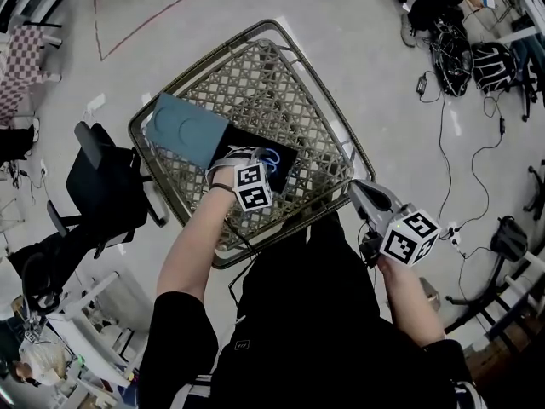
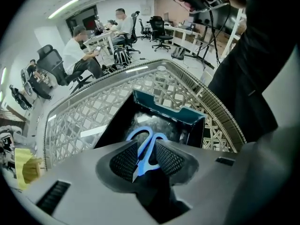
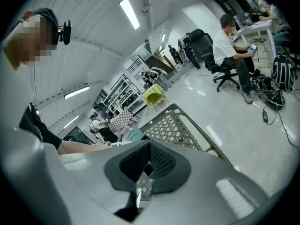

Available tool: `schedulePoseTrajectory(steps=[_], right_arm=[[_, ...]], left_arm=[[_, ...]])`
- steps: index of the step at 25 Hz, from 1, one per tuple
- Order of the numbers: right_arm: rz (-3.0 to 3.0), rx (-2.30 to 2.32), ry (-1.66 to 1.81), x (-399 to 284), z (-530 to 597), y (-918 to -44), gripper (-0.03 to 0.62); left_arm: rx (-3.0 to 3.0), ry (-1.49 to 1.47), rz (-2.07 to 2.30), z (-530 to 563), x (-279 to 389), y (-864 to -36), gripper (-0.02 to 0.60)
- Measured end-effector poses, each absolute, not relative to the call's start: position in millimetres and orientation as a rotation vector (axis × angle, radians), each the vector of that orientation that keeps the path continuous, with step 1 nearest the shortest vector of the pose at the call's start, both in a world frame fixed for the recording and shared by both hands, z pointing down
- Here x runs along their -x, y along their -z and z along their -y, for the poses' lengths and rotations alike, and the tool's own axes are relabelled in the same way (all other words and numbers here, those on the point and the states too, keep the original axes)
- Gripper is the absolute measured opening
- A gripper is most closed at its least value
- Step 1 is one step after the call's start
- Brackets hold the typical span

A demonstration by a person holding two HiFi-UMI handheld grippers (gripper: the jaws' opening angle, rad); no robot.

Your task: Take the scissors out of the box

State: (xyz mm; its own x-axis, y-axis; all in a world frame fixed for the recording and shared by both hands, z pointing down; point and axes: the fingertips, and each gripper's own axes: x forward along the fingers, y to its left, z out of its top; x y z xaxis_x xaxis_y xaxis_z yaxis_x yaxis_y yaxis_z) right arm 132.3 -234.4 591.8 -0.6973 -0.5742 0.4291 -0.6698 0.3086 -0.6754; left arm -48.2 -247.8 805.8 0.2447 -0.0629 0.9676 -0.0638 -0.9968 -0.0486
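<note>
Blue-handled scissors lie in a black box whose teal lid is folded back to the left. The box sits inside a woven basket. My left gripper points steeply down into the box. In the left gripper view its jaws stand apart with the scissors between the pads, handles away from me, blade tip toward the camera. My right gripper hovers by the basket's near right corner, outside it. Its pads meet at the tips with nothing between them.
The basket's lattice walls rise around the box on all sides. A black office chair stands left of the basket. Bags and cables lie on the floor at the upper right. People sit at desks further off.
</note>
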Motion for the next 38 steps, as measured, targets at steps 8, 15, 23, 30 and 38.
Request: schedulePoseTrajectory(steps=[8, 15, 23, 30, 38], right_arm=[[2.461, -1.165, -1.349, -129.4, 227.0, -590.7, 0.011], [2.477, -1.156, -1.341, -125.9, 218.2, -585.1, 0.011], [2.503, -1.179, -1.278, -129.6, 214.7, -569.4, 0.011], [2.565, -1.179, -1.182, -119.0, 215.2, -538.6, 0.011], [2.645, -1.169, -1.039, -97.2, 208.1, -493.5, 0.011]], left_arm=[[-2.468, -2.108, -0.022, 250.5, 47.9, -815.6, 0.112], [-2.412, -2.182, -0.060, 248.1, 46.3, -818.0, 0.091], [-2.484, -2.005, 0.225, 255.9, 42.3, -787.8, 0.089], [-2.504, -1.723, 0.509, 262.1, 45.7, -740.9, 0.089], [-2.565, -1.363, 0.786, 267.8, 52.2, -667.0, 0.089]])
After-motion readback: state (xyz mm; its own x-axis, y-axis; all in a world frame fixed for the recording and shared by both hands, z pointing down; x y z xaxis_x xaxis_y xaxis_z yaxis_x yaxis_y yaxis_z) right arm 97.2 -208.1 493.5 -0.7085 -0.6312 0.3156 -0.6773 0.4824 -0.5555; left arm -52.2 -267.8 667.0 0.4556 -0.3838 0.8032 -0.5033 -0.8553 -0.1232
